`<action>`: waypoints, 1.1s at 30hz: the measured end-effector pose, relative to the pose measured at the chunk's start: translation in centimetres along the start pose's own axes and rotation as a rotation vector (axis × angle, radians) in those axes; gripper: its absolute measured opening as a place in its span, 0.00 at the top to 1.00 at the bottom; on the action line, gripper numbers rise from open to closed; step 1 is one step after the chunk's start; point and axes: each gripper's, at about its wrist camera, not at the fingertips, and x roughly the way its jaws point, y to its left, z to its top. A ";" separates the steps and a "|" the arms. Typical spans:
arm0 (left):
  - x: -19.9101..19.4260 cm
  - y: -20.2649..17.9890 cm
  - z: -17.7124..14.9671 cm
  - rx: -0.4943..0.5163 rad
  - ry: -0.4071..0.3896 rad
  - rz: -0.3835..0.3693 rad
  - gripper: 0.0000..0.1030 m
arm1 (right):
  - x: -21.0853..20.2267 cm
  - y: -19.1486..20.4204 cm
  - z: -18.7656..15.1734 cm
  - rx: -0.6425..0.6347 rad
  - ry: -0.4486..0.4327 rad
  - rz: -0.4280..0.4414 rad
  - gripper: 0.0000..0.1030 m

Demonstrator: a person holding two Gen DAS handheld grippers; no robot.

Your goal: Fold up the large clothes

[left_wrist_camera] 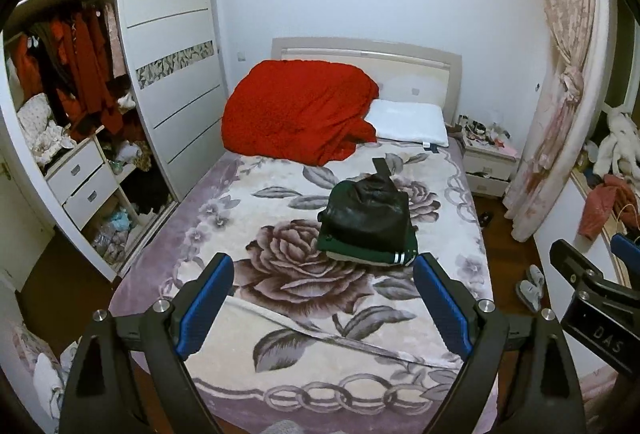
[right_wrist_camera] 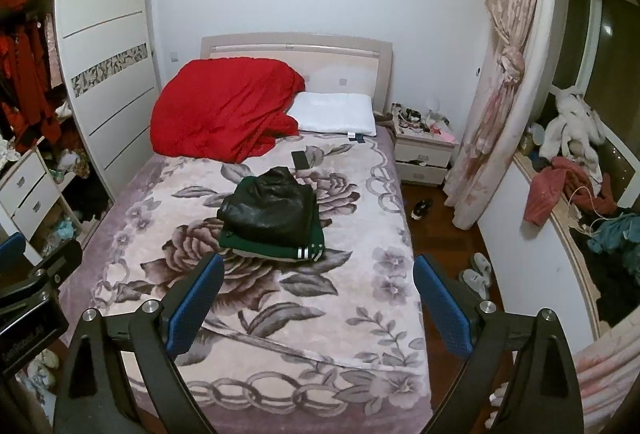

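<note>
A folded stack lies on the flowered bed blanket (left_wrist_camera: 280,274): a black leather jacket (left_wrist_camera: 366,209) on top of a dark green garment (left_wrist_camera: 360,253) with white stripes at one corner. In the right wrist view the same jacket (right_wrist_camera: 268,205) and green garment (right_wrist_camera: 272,248) sit mid-bed. My left gripper (left_wrist_camera: 324,260) hangs open above the foot half of the bed, short of the stack, with nothing between its blue pads. My right gripper (right_wrist_camera: 319,260) is open too and holds nothing. It hovers near the bed's right side, beside the left one.
A red quilt (left_wrist_camera: 298,109) and a white pillow (left_wrist_camera: 408,121) lie at the headboard. A dark flat object (right_wrist_camera: 301,159) rests behind the stack. An open wardrobe (left_wrist_camera: 72,105) stands left. A nightstand (right_wrist_camera: 424,145), a curtain (right_wrist_camera: 500,73), slippers (right_wrist_camera: 476,274) and a cluttered ledge (right_wrist_camera: 568,185) are right.
</note>
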 end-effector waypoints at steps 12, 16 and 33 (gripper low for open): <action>-0.8 -0.4 -0.5 -0.003 -0.017 0.014 0.11 | -0.8 0.4 1.8 -0.015 -0.016 0.006 0.05; -1.1 -0.3 -0.6 -0.011 -0.024 0.022 0.11 | -0.8 0.4 2.0 -0.012 -0.018 0.008 0.05; -1.3 -0.1 -0.4 -0.016 -0.030 0.031 0.11 | -0.9 0.4 3.0 -0.020 -0.006 0.031 0.05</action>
